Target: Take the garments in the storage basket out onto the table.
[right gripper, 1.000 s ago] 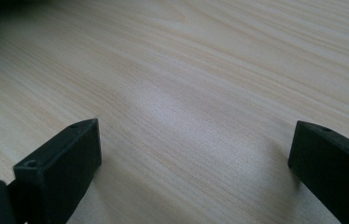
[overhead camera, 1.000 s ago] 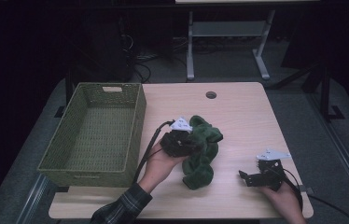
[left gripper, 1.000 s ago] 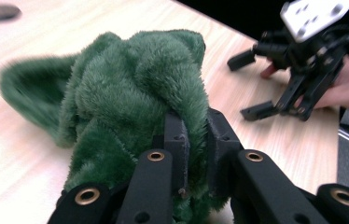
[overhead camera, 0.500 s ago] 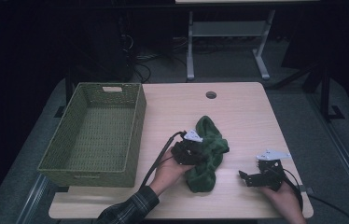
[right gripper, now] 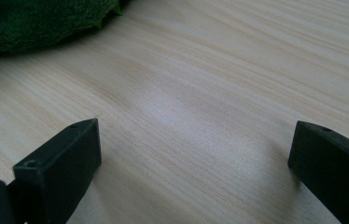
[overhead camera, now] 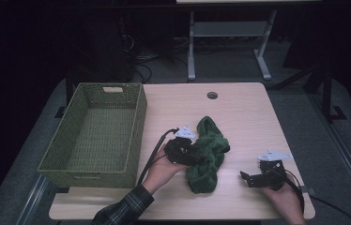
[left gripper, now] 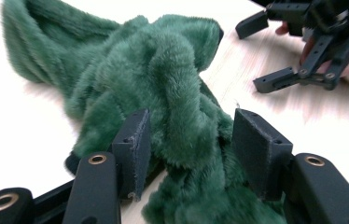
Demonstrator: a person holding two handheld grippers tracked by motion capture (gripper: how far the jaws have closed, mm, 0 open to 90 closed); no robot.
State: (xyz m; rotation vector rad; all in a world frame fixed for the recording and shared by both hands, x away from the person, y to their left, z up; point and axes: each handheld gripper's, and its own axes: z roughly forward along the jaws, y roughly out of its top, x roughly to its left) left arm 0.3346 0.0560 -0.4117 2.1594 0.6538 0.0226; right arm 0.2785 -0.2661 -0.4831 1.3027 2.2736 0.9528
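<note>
Pale wood desk [overhead camera: 239, 112] carries a green cloth [overhead camera: 209, 154] right of the wicker basket [overhead camera: 94, 136]. Left hand-held gripper [left gripper: 186, 144] has its jaws spread around a fold of the cloth, not yet pinched. Right hand-held gripper [overhead camera: 251, 178] rests open further right of the cloth, so the left is nearer.

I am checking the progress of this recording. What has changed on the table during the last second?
The left gripper and the green fuzzy cloth moved to the right, away from the wicker basket, and slightly nearer the person. Its jaws now stand open around a fold of the cloth. The right gripper stayed open over bare table, and the basket kept its place.
</note>
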